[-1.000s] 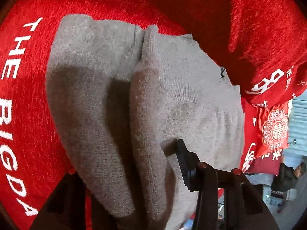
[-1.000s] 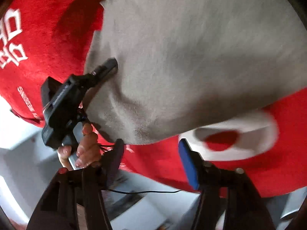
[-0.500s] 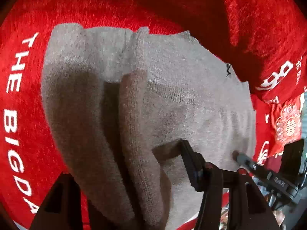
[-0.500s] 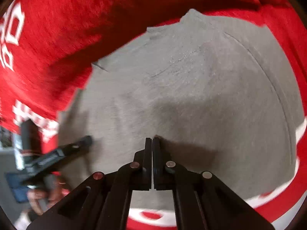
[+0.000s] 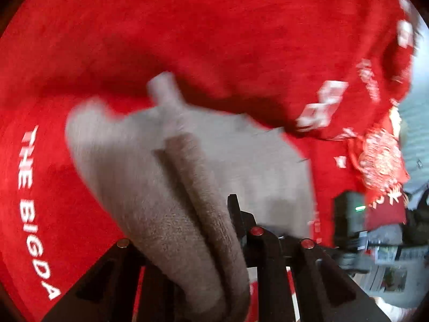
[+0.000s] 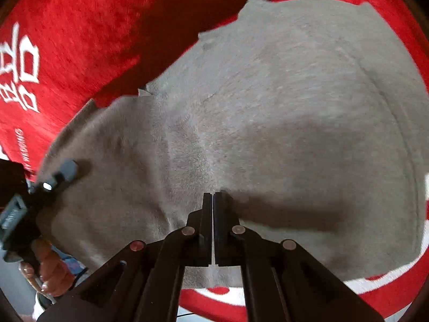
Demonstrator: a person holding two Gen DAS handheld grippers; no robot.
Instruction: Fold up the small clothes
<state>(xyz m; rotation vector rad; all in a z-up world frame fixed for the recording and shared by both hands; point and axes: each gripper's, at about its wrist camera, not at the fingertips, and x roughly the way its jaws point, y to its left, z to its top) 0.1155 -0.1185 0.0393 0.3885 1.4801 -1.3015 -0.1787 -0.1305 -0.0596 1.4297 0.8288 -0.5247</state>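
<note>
A small grey knitted garment [image 6: 281, 112] lies on a red cloth [image 6: 80, 26] with white lettering. My right gripper [image 6: 213, 198] is shut and its tips press on the middle of the garment. My left gripper [image 5: 193, 214] is shut on a thick folded edge of the grey garment [image 5: 174, 201]; the fold covers the left finger and the right finger [image 5: 236, 214] shows beside it. In the right wrist view the left gripper [image 6: 61, 174] sits at the garment's left edge, held by a hand. The left wrist view is blurred.
The red cloth [image 5: 214, 40] covers the whole surface, with a raised fold at the back right [image 5: 348, 94]. White letters [image 5: 29, 201] run along its left side. The other gripper's body [image 5: 348, 220] and room clutter [image 5: 388, 276] show beyond the right edge.
My left gripper has lifted and pulled the folded edge back, so the garment looks smaller and farther. My right gripper went from open to shut and now rests on the garment's middle.
</note>
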